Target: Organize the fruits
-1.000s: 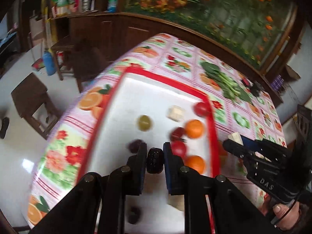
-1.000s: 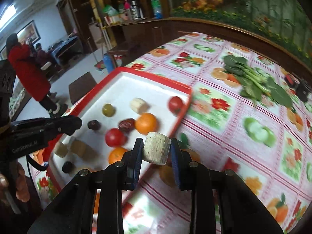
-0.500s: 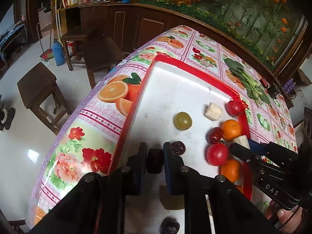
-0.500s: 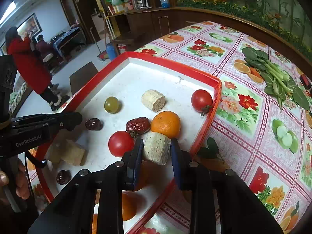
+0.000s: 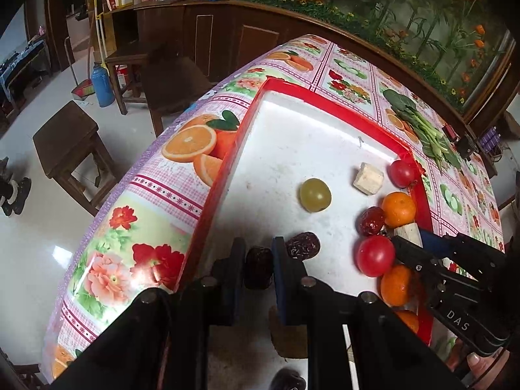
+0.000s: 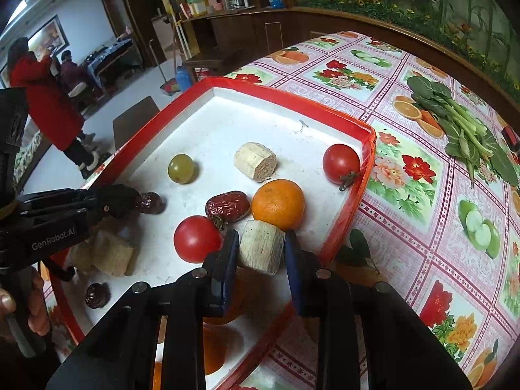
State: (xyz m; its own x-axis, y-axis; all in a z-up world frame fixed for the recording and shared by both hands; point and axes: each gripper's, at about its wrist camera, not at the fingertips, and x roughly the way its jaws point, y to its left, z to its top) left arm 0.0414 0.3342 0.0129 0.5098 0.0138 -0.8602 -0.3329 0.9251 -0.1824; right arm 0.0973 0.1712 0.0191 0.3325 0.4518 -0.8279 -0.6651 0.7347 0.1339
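- The left gripper [image 5: 258, 268] is clenched on a dark, wrinkled dried date [image 5: 259, 267], pinched between its blue-padded fingers low over the white tray with the red rim [image 5: 344, 106].
- A second dark dried date [image 5: 303, 244] lies on the tray floor just beside that gripper, at its 2 o'clock.
- The right gripper [image 6: 261, 252] is clamped around a pale, fibrous cylindrical chunk [image 6: 260, 251], held inside the tray near its right rim.
- Touching that chunk at 12 o'clock sits a round orange tangerine [image 6: 278, 203]; a glossy red tomato [image 6: 197, 238] lies at the chunk's 9 o'clock.
- A reddish-brown wrinkled jujube [image 6: 227, 207] rests between the tomato and the tangerine.
- From the tangerine, a green grape [image 6: 180, 168] lies toward 10 o'clock, a pale cut cylinder piece [image 6: 256, 161] toward 12, and a second red tomato with a stem [image 6: 341, 163] toward 1, near the rim.
- On the flower-and-fruit patterned tablecloth [image 6: 406, 169], leafy green vegetables [image 6: 461, 126] lie well apart from the tray at 2 o'clock.
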